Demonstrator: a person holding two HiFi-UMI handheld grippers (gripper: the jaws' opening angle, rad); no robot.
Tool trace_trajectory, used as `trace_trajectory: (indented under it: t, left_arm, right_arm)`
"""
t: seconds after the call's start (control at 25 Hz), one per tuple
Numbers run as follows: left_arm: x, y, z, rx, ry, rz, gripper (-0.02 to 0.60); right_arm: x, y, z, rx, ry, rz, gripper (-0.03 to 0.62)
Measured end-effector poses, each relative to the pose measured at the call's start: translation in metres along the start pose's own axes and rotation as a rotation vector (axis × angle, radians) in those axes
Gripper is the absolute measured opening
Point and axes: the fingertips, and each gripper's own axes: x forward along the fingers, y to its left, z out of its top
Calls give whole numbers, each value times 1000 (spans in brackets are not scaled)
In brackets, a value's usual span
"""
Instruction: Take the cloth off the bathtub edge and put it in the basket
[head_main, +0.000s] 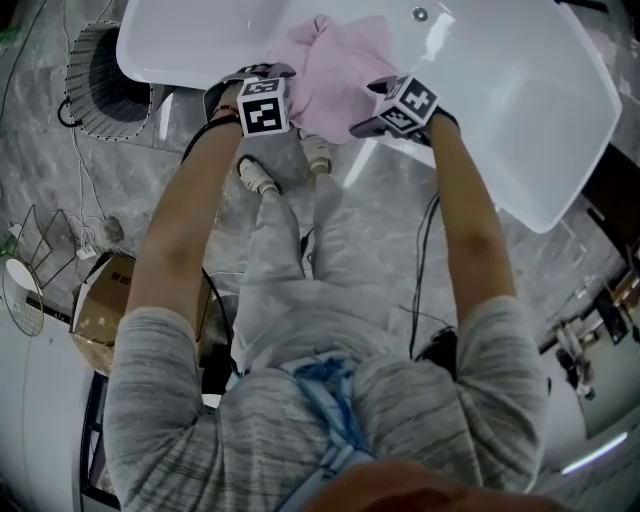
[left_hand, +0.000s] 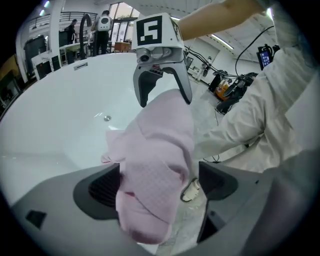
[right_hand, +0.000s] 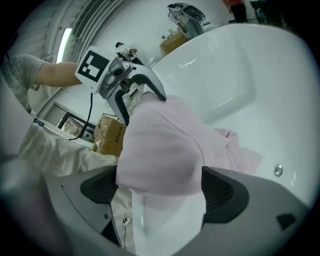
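Where the marbled floor (head_main: 40, 150) is showing at the far left of the head view, the white wire basket (head_main: 105, 80) is standing near the rounded end of the bathtub (head_main: 180, 40), well apart from the cloth. Below it in that view, a cardboard box (head_main: 100, 305) is sitting on the floor beside the person's left sleeve.

Moving rightward, the left claw (head_main: 268, 72) is pointing steeply down at the near tub edge with its jaws spread wide. It is straddling one end of the pink cloth (head_main: 335, 75). In the left gripper view the fabric is brushing one pad while a gap is showing at the other, so nothing is being pinched.

The cloth itself is lying bunched over the bathtub edge between the two claws. Part of it is trailing into the white basin and part is hanging down the outer side toward the floor.

Further right, the right claw (head_main: 370, 108) is facing the left one across the cloth, also angled downward with its jaws standing wide apart. In the right gripper view a rounded fold of the fabric is filling the space between its pads and is not being squeezed.
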Motion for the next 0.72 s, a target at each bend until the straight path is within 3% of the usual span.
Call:
trace_trajectory:
  t: [0.2,0.44,0.52,0.6,0.72]
  left_arm:
    - [6,4,-12,31,98,-122,482]
    - [19,-1,-27,-31,181,-249,482]
    - [26,7,-17,-16,127,-222,482]
    - [32,13,-2,48,52,-187,482]
    - [41,5,-11,64,89,-196,480]
  right_arm:
    - [24,9,-14,-54,148,103,486]
    - [41,9,-4,-74,163,119,486]
    - [45,8,-3,-86,158,113,486]
    - [47,8,-1,-110,151,109,486]
    - [51,11,5,-146,132,107,486]
